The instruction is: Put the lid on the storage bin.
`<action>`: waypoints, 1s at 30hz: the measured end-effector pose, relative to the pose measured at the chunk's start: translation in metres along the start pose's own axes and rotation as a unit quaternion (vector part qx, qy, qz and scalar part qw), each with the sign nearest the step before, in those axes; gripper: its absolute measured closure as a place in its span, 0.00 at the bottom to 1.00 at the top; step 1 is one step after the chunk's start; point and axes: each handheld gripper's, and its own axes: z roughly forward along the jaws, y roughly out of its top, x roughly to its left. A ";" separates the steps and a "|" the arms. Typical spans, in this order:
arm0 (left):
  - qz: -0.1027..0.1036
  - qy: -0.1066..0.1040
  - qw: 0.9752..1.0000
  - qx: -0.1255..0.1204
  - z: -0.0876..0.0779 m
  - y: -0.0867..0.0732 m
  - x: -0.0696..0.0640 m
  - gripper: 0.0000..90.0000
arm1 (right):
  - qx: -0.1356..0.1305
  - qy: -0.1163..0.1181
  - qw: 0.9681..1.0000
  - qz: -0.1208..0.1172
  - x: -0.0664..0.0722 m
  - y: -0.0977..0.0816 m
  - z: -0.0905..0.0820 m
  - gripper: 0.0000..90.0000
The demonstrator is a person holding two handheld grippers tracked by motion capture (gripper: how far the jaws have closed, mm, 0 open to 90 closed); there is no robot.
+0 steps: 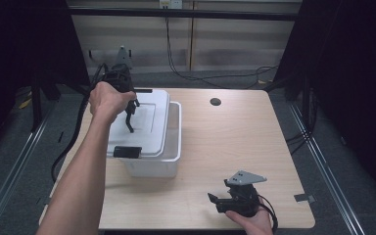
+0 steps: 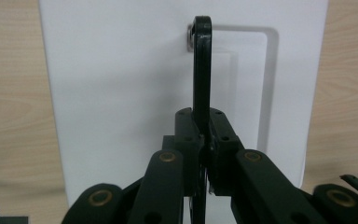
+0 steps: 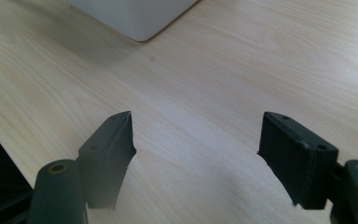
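Fingers of the left gripper [image 1: 130, 116] were squeezed shut on a thin black bar [image 2: 202, 70]. That bar stuck out past the fingertips and ended in a round loop with a small silver bit beside it. Under the fingers sat the white lid [image 1: 149, 122]. It lay on top of the white box [image 1: 174, 147], but pushed to one side, so part of the box stayed open past the lid's edge. From the high view the tip of the bar was at or just above the lid; whether it touched was hard to tell.

Fingers of the right gripper [image 3: 196, 149] were spread wide apart and held nothing. Only the wooden table [image 3: 214, 70] showed between them, and a corner of the box sat far ahead of them.

What could go wrong? The bar was thin and held only at one end, so it could twist or slip out if the squeeze got loose. The lid was sitting crooked, so a push from the bar could tip it or slide it off the box. The right gripper was too far away to steady the box.
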 end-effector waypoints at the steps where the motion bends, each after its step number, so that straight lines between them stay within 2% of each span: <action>1: 0.002 -0.004 1.000 0.008 0.004 0.001 -0.003 0.94 | -0.001 -0.002 1.000 0.001 0.000 0.000 0.000 0.28; 4: -0.003 -0.002 1.000 0.001 0.006 0.001 -0.005 0.94 | -0.003 -0.002 1.000 -0.002 0.000 0.000 -0.001 0.25; 7: -0.004 -0.003 1.000 0.005 0.010 0.002 -0.009 0.94 | -0.004 -0.001 1.000 0.000 0.000 0.000 -0.001 0.21; 8: -0.001 0.000 1.000 0.005 0.011 0.003 -0.010 0.94 | -0.005 0.000 1.000 -0.001 0.000 0.000 -0.001 0.20; 9: -0.001 0.001 1.000 0.014 0.013 0.003 -0.012 0.94 | -0.005 0.000 1.000 0.000 0.000 0.001 -0.001 0.20; 11: -0.005 0.008 1.000 0.009 0.016 0.003 -0.016 0.94 | -0.007 0.002 1.000 0.000 0.001 0.001 -0.001 0.18; 12: -0.003 0.005 1.000 0.015 0.016 0.004 -0.017 0.94 | -0.008 0.003 1.000 -0.002 0.001 0.001 -0.001 0.18; 15: -0.006 0.002 1.000 0.012 0.019 0.005 -0.020 0.94 | -0.006 0.004 1.000 -0.006 0.001 0.001 -0.001 0.18; 18: -0.014 0.001 1.000 -0.001 0.021 0.005 -0.022 0.94 | -0.006 0.006 1.000 -0.007 0.001 0.001 -0.001 0.18; 23: -0.019 -0.006 1.000 0.005 0.023 0.006 -0.025 0.94 | -0.003 0.006 1.000 -0.009 0.001 0.001 -0.001 0.19; 30: -0.021 -0.002 1.000 0.006 0.027 0.006 -0.027 0.94 | -0.004 0.006 1.000 -0.008 0.001 0.001 -0.001 0.19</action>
